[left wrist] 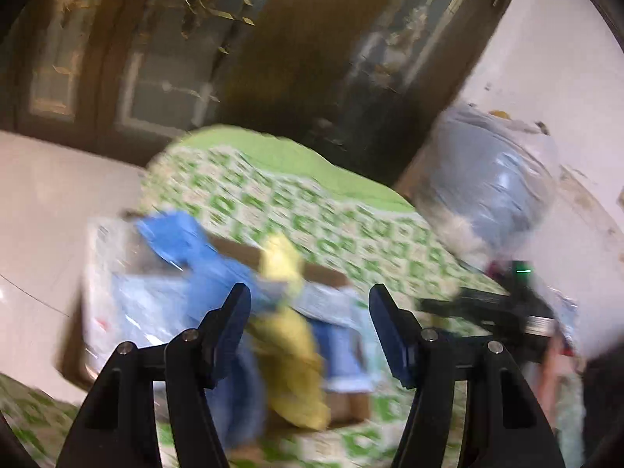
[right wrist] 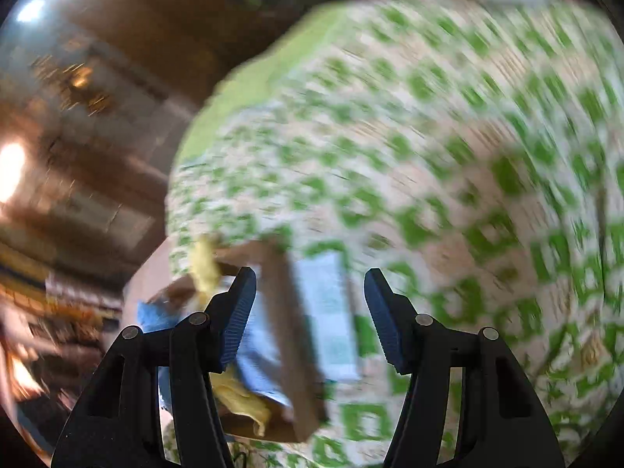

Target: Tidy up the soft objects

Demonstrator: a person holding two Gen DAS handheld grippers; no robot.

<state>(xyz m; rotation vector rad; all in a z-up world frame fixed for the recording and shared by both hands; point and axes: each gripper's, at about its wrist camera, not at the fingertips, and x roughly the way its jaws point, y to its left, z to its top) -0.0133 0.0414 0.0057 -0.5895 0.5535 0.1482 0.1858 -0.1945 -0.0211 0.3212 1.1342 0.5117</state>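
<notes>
A cardboard box [left wrist: 323, 273] sits on a bed with a green-and-white patterned cover [left wrist: 312, 202]. A blue cloth [left wrist: 202, 257] and a yellow cloth [left wrist: 288, 335] hang over its near wall. My left gripper [left wrist: 310, 312] is open and empty, just in front of the box. In the right wrist view the box [right wrist: 288, 335] lies low in the frame with the blue cloth [right wrist: 257, 351] and yellow cloth [right wrist: 241, 397] in it. My right gripper [right wrist: 310, 296] is open and empty above the box. Both views are blurred by motion.
A large grey bundle in clear plastic [left wrist: 495, 187] lies at the bed's right side. The other gripper's black body [left wrist: 499, 308] shows right of the box. Dark wooden cabinets [left wrist: 296, 58] stand behind the bed. A pale floor [left wrist: 46, 210] lies to the left.
</notes>
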